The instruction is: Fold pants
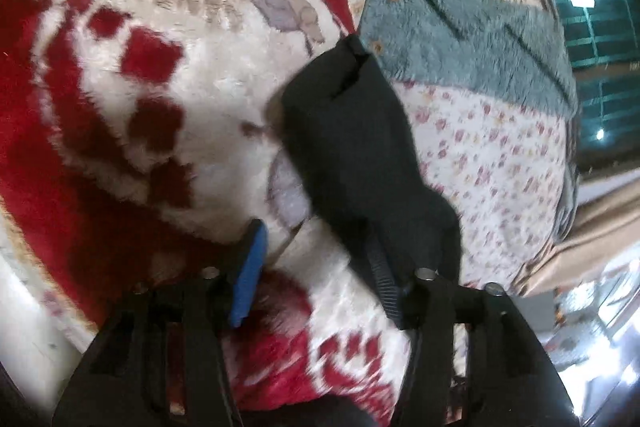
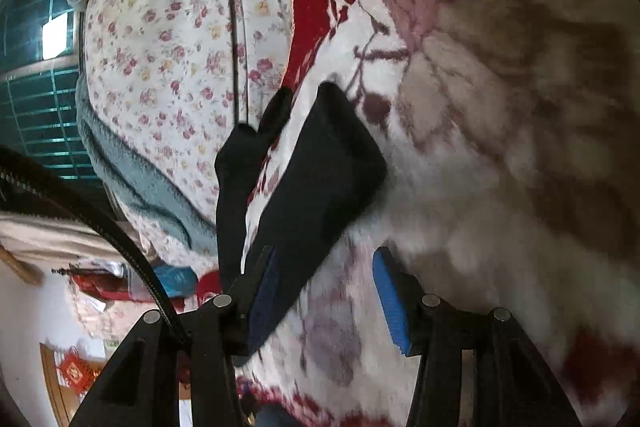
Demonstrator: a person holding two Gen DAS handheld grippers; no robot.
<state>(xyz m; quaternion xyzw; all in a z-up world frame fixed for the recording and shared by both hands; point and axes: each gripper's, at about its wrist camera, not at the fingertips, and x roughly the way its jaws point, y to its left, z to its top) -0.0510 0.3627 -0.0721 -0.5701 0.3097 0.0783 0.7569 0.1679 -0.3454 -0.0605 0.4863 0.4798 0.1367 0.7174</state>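
The black pants (image 1: 352, 147) hang over a red-and-white plush blanket (image 1: 120, 107). In the left wrist view my left gripper (image 1: 316, 271) is open; the cloth drapes over its right finger (image 1: 384, 283) while the blue pad of the left finger (image 1: 248, 275) stands free. In the right wrist view the pants (image 2: 320, 179) drape over the left finger (image 2: 260, 291) of my right gripper (image 2: 326, 299), which is open; its right blue pad (image 2: 390, 303) is bare. A second dark strip of the pants (image 2: 236, 179) hangs to the left.
A floral sheet (image 1: 480, 155) covers the bed beyond the blanket. A teal fleece garment (image 1: 472, 39) lies on it; it also shows in the right wrist view (image 2: 132, 179). A window with blinds (image 1: 592, 7) is behind. A black cable (image 2: 100, 223) crosses the right wrist view.
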